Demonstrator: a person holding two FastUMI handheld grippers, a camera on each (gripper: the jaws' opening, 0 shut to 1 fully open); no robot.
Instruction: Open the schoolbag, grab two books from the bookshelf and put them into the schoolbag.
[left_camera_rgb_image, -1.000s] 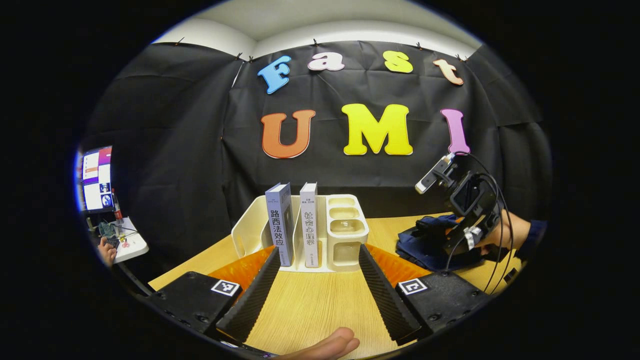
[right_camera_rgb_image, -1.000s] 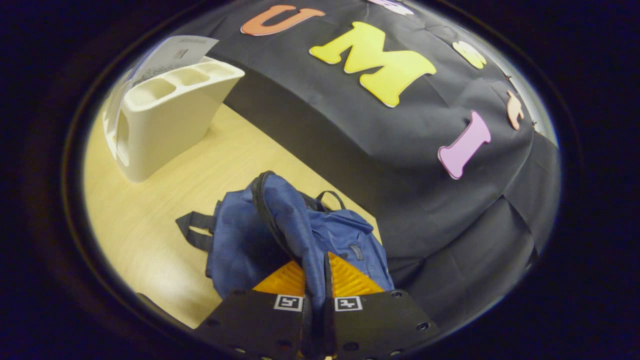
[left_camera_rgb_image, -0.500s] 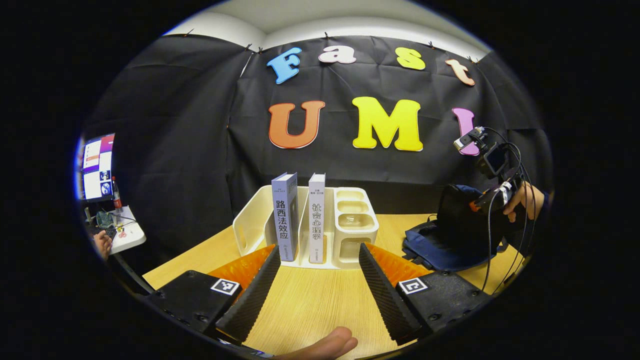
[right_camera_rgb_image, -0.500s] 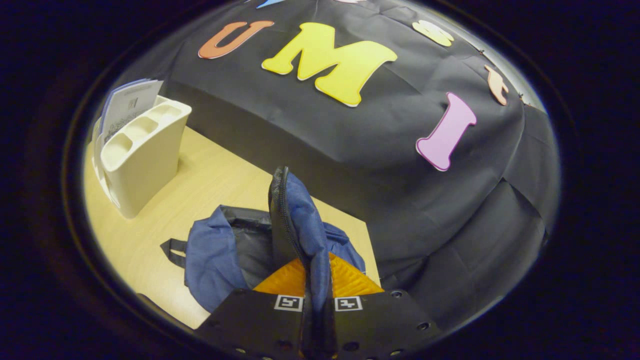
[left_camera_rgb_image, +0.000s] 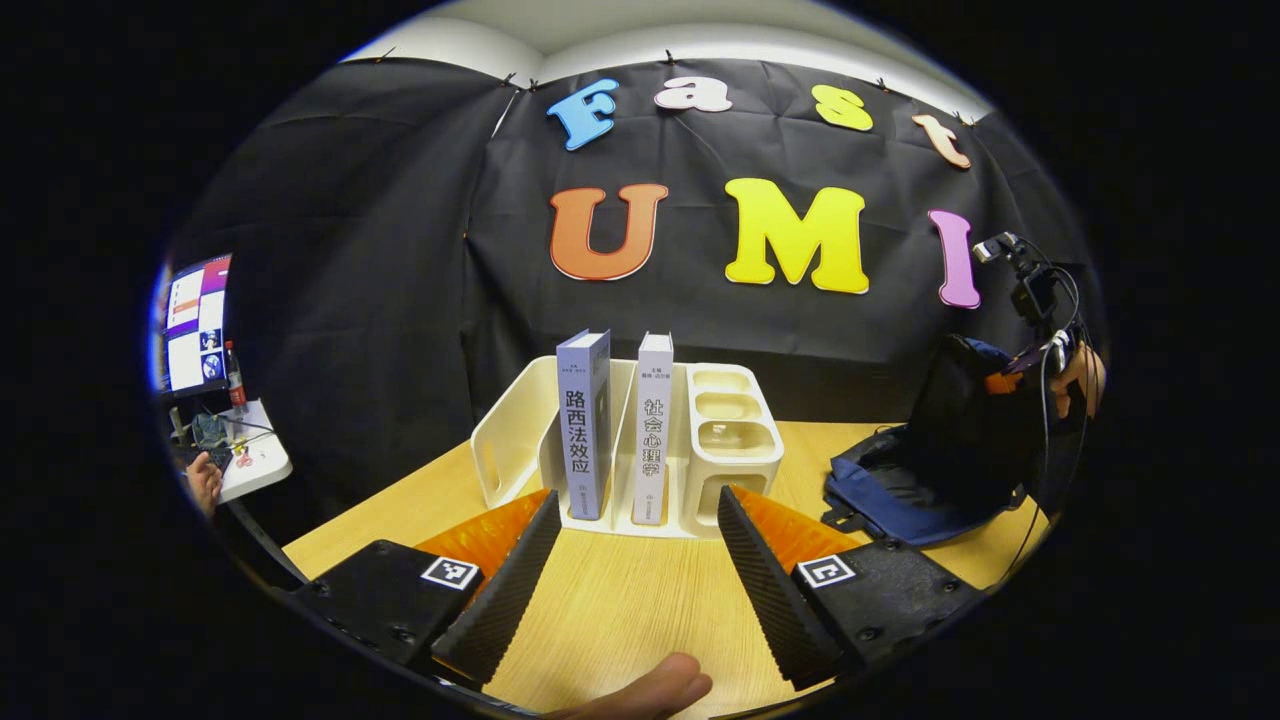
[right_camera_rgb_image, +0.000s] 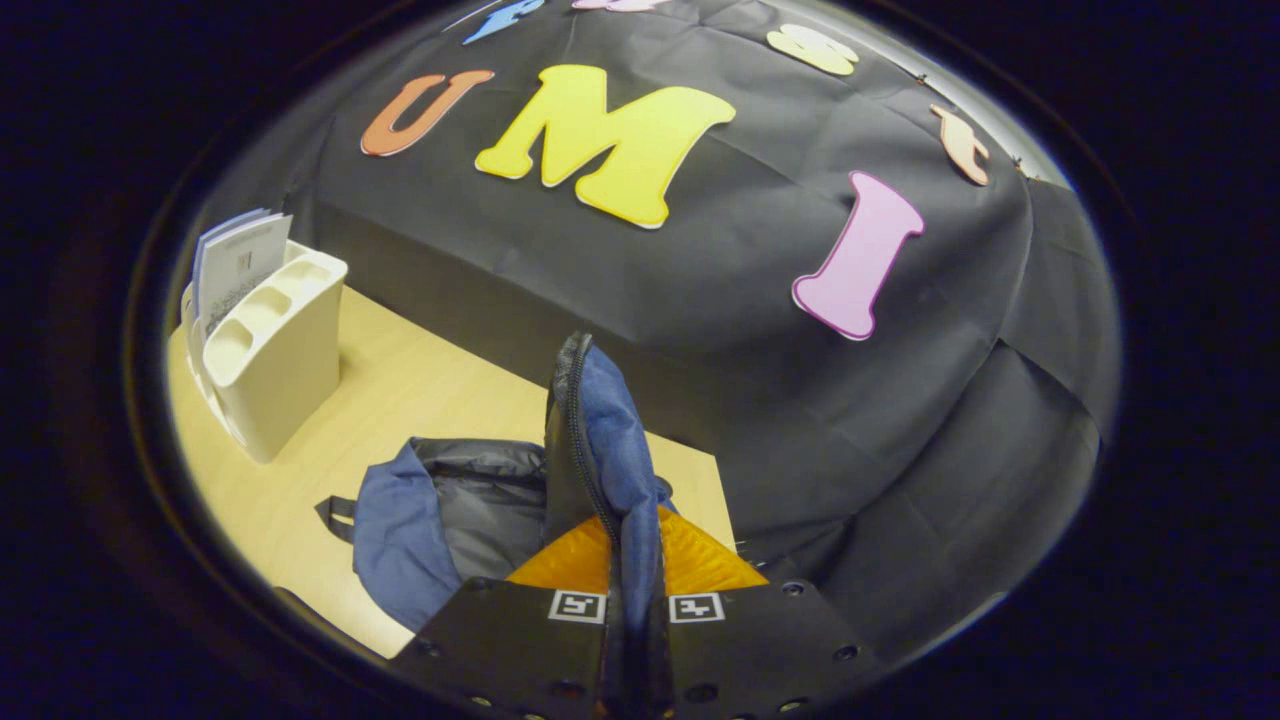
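Observation:
Two books, a grey-blue one (left_camera_rgb_image: 586, 425) and a white one (left_camera_rgb_image: 653, 430), stand upright in the cream bookshelf (left_camera_rgb_image: 515, 440) on the wooden table. My left gripper (left_camera_rgb_image: 635, 570) hangs open just in front of them, fingers apart and nothing between. The blue schoolbag (right_camera_rgb_image: 420, 510) lies on the table at the right, its dark lining showing. My right gripper (right_camera_rgb_image: 632, 600) is shut on the schoolbag's zippered flap (right_camera_rgb_image: 600, 440) and holds it up. In the left gripper view the schoolbag (left_camera_rgb_image: 900, 485) and the raised right gripper (left_camera_rgb_image: 1035, 330) sit at far right.
The cream bookshelf (right_camera_rgb_image: 270, 350) has small open compartments on its right side. A side desk with a monitor (left_camera_rgb_image: 195, 325) and a person's hand (left_camera_rgb_image: 205, 485) is at far left. A fingertip (left_camera_rgb_image: 650, 690) shows at the bottom of the left gripper view.
The right gripper has lifted the schoolbag's flap higher, opening the bag and baring its lining. The left gripper has drifted slightly, with the books now a little nearer.

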